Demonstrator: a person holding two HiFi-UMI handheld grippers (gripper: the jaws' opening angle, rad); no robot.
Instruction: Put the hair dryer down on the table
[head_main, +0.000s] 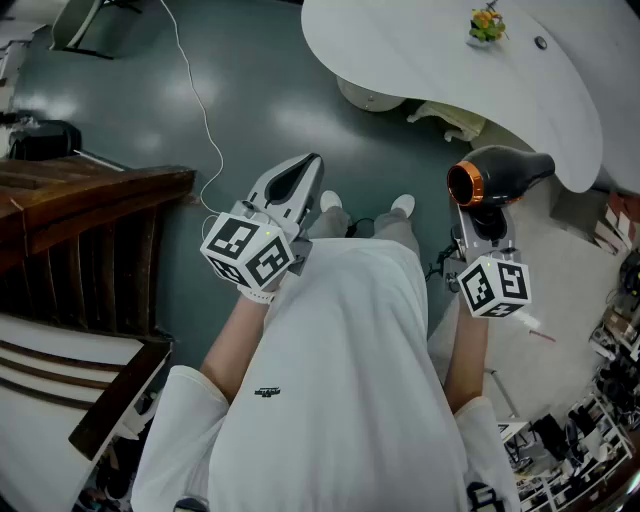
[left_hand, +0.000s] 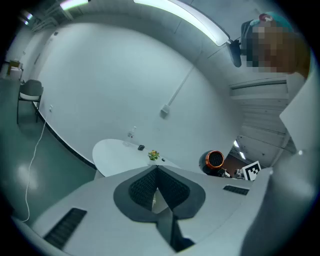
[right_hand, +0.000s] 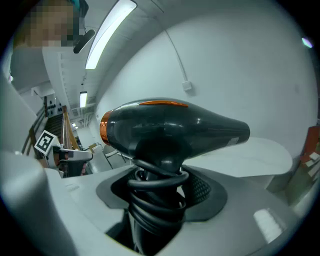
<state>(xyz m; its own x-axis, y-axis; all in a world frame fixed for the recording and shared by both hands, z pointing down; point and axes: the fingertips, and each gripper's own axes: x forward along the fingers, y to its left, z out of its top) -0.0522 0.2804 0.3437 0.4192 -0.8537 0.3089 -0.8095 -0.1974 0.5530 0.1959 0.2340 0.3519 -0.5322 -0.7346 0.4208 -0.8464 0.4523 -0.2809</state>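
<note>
Two handheld tools are raised in front of a person in a white shirt, seen from above over a dark green floor.

The right tool (head_main: 484, 222) has its jaws spread wide and pressed against the handle of a black hair dryer (head_main: 500, 175). The dryer is held up in the air with its handle pointing down into the tool and its body lying level. Its orange-ringed end faces the person's left. A black cord (right_hand: 157, 200) is wound in loops around the handle, just where the jaws grip it. The dryer is not on the desk. From above it sits just short of the curved near edge of the white desk (head_main: 430, 50).

The left tool (head_main: 310, 165) is closed, its two dark ridged pads meeting at the tip with nothing between them. It points forward, well apart from the dryer.

On the far part of the desk stands a small plant (head_main: 487, 25) with yellow and green tops. A thin white cable (head_main: 200, 110) trails across the floor to the left. Dark wooden rails (head_main: 90, 195) fill the left edge of the head view. The person's two light shoes (head_main: 403, 206) show on the floor between the tools.
</note>
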